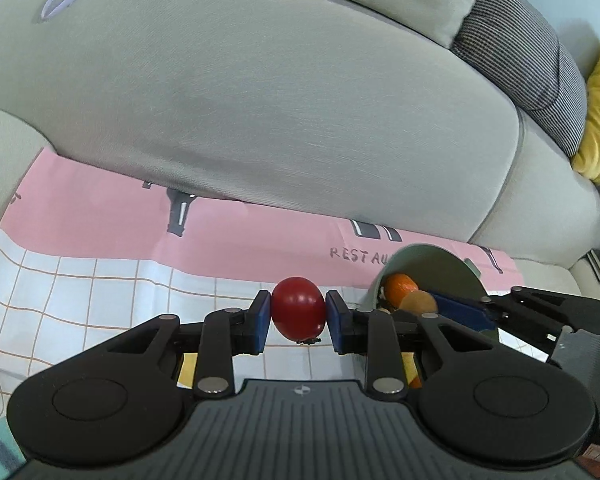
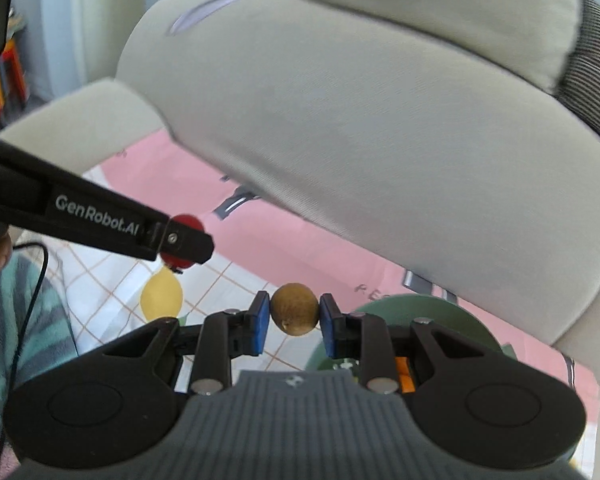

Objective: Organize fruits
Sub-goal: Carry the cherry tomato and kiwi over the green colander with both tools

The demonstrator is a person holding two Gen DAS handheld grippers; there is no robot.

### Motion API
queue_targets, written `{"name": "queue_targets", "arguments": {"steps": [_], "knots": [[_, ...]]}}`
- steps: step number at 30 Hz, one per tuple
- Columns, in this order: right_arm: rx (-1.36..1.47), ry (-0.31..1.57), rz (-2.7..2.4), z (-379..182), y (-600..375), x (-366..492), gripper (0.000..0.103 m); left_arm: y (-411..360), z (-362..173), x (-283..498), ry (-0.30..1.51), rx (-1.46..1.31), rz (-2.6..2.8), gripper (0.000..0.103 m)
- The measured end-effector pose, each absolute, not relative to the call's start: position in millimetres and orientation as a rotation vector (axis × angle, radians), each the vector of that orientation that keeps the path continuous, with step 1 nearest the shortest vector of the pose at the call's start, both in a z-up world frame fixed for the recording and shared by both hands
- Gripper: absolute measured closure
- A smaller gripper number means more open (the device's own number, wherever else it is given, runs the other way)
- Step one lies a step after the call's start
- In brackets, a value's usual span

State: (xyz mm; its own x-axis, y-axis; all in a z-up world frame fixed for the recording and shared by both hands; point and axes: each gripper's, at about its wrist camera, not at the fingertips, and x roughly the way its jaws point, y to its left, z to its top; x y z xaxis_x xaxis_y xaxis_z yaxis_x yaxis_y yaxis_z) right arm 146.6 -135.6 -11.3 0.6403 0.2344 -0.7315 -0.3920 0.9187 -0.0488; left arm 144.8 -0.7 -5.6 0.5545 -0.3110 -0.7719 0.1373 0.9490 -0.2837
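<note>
Holding one fruit apiece clear of the checked cloth (image 1: 80, 280), the left gripper (image 1: 298, 312) is clamped on a red tomato (image 1: 298, 308) and the right gripper (image 2: 294, 314) on a brown kiwi (image 2: 294, 309), presumably for sorting, beside the green bowl (image 1: 440, 268) containing an orange (image 1: 398, 289), with a lemon (image 2: 161, 295) lying on the cloth.

orange fruit (image 1: 398, 289) half hidden in bowl (image 1: 440, 268), cloth lettering (image 1: 360, 257) cut off

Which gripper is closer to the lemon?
Left, probably. The left gripper, shut on a red fruit, hangs right above the lemon; the right gripper, holding a kiwi, sits off to its side.
</note>
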Motion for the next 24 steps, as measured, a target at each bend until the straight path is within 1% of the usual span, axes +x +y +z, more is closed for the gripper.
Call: {"name": "queue_targets", "arguments": {"steps": [13, 24], "knots": [[-0.065, 0.812, 0.241, -19.9, -207.3, 114.5, 0.080, -61.9, 3.9, 134.2, 0.955, -0.068, -0.342, 0.071], [0.002, 0.815, 0.176, -28.3, -252.3, 114.7, 0.080, -104.5, -1.3, 138.9, 0.979, 0.002, -0.410, 0.071]]}}
